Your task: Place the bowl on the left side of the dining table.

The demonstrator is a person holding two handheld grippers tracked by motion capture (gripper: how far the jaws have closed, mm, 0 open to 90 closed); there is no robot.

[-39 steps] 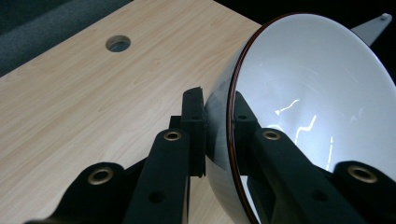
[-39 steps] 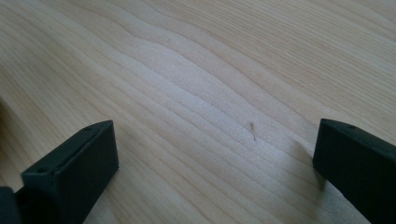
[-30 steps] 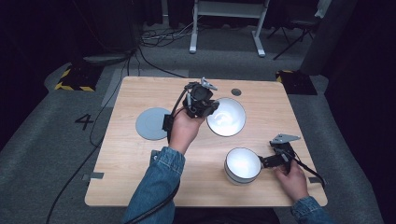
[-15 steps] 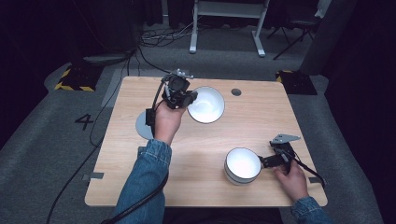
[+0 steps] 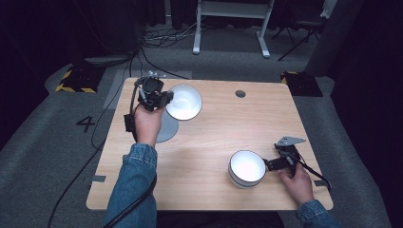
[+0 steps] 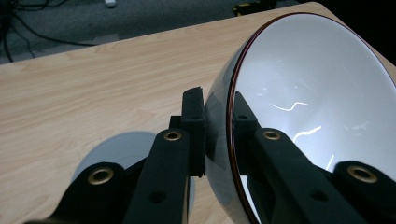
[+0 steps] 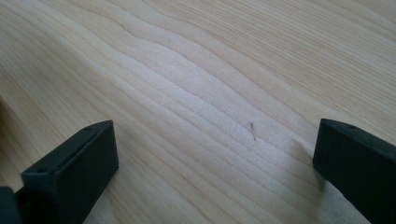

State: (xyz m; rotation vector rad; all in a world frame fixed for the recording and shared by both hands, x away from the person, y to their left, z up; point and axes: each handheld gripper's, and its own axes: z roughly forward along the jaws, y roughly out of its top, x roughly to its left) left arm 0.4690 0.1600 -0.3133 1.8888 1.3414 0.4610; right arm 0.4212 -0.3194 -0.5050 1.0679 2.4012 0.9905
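Observation:
My left gripper (image 5: 167, 99) is shut on the rim of a white bowl (image 5: 185, 102) with a dark edge, held tilted above the table's far left. In the left gripper view the jaws pinch the bowl's (image 6: 308, 102) wall, one inside and one outside, at my left gripper (image 6: 217, 109). A grey round plate (image 5: 166, 129) lies flat under that hand, and it shows again as the grey plate (image 6: 116, 149) below the jaws. A second white bowl (image 5: 247, 168) stands near the front right. My right gripper (image 5: 270, 165) rests just right of it, open (image 7: 215, 144) over bare wood.
The wooden table (image 5: 214, 137) has a round dark cable hole (image 5: 240, 93) at the back. Cables (image 5: 85, 161) trail off the left edge to the floor. A white desk frame (image 5: 230, 28) stands beyond the table.
My left gripper has carried the bowl leftward from the table's middle to above the grey plate. The right gripper and the second bowl have stayed put.

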